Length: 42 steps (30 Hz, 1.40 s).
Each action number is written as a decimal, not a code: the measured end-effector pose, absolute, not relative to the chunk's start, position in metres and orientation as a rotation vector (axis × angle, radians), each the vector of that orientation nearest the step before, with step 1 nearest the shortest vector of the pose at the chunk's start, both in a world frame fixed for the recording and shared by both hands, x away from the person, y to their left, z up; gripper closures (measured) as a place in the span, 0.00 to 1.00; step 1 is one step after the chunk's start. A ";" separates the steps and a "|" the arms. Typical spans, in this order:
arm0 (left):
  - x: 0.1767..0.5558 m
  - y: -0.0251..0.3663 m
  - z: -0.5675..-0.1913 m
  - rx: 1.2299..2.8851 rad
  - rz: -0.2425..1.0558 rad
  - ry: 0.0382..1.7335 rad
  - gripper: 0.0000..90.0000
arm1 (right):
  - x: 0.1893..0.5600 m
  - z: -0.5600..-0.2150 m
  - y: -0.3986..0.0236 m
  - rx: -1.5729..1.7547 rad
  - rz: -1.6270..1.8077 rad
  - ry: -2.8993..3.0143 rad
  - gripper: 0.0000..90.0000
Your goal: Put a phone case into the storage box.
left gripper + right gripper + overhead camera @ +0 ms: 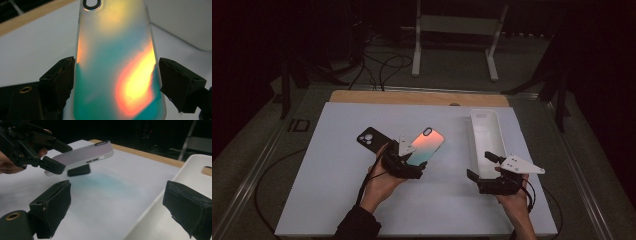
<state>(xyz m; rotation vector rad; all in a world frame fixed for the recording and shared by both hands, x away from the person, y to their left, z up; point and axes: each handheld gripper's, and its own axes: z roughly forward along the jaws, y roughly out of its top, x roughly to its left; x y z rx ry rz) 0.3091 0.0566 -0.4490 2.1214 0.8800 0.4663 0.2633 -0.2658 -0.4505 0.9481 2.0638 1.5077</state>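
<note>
1. Jaws first, from the high view: the left gripper [408, 161] pinches the near end of a phone case [426, 146] with an orange-to-teal sheen, the rest of the case jutting forward past the jaws. A black phone case [371, 138] lies on the desk [337, 190] just beyond and to the outer side of that gripper. The right gripper [484, 167] sits at the near end of a long white tray [486, 135], well apart from the left one; its jaws stand spread with nothing between them.

2. Left gripper view: both jaws press on the long edges of the phone case [115, 62], one pad [62, 80] on each side, so the grip spans its width. The camera cut-out points away from the jaws. This closeness of pad to edge is something the high view leaves vague.

3. Right gripper view: the left gripper [47, 155] holds the phone case [85, 155] clear of the desk, tilted, with a teal glow cast on the sheet below. The black phone case [78, 170] rests flat underneath it. The white tray [190, 170] lies beside the far-side jaw. Height off the desk reads plainly here, not from above.

4. Judged step: the case is lifted and in carry, probably toward the tray. Next calls for a level sweep across to the tray, keeping the pinch firm.
</note>
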 end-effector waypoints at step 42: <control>0.278 0.006 -0.428 2.081 0.485 0.549 0.19 | 0.297 -0.427 -0.227 1.161 1.767 2.162 0.62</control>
